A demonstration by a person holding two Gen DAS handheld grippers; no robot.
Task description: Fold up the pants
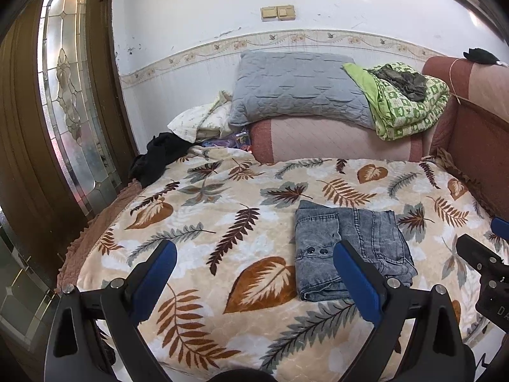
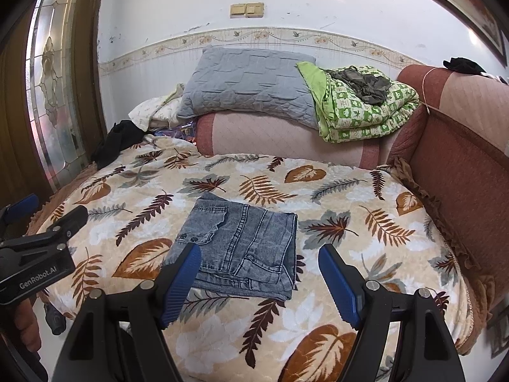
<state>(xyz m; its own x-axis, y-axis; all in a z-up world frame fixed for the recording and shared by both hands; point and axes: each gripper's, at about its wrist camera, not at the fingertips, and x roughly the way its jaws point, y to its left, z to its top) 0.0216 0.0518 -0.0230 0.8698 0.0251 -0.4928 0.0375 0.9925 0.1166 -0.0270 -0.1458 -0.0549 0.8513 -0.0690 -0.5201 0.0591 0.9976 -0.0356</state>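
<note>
Faded grey-blue denim pants (image 2: 241, 248) folded compact on leaf-print blanket (image 2: 350, 197) | I hold both hand-held grippers, left (image 1: 254, 277) and right (image 2: 259, 283), spread, empty, clear of fold

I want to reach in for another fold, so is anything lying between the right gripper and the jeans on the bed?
Nothing visible. The right gripper is open and empty, and the folded jeans lie just ahead of its fingertips on the leaf-print blanket. The pillow and green quilt sit far behind them.
</note>
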